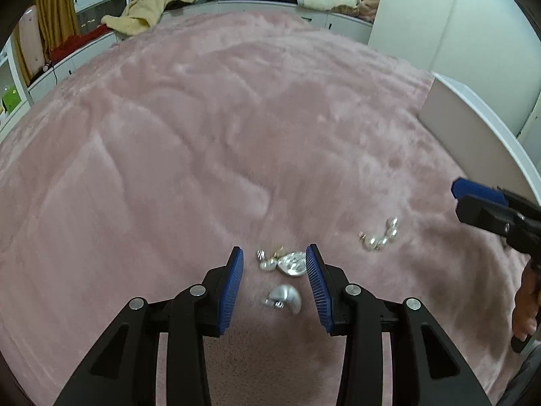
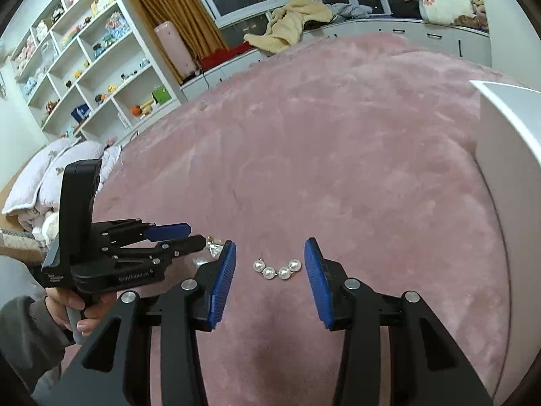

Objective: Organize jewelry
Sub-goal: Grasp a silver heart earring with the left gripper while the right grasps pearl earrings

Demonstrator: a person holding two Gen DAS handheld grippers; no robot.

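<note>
On the plush pink blanket point(image 1: 236, 118), the left gripper point(image 1: 274, 270) stands open over glossy silver earrings point(image 1: 287, 264), touching none. The right gripper point(image 2: 268, 267), ribbed blue pads apart, frames a curved strand of four round pearls point(image 2: 277, 269) lying free.

4-pearl strand point(image 2: 277, 269) curved, silver earrings point(image 1: 285, 282) apart

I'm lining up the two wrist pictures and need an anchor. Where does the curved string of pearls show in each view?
Left wrist: pearl string at lower right on the pink blanket, right of the left gripper.
Right wrist: pearl string low centre, lying between the open fingers of the right gripper, untouched.
Shared landmark: the yellow robe by the window.
</note>
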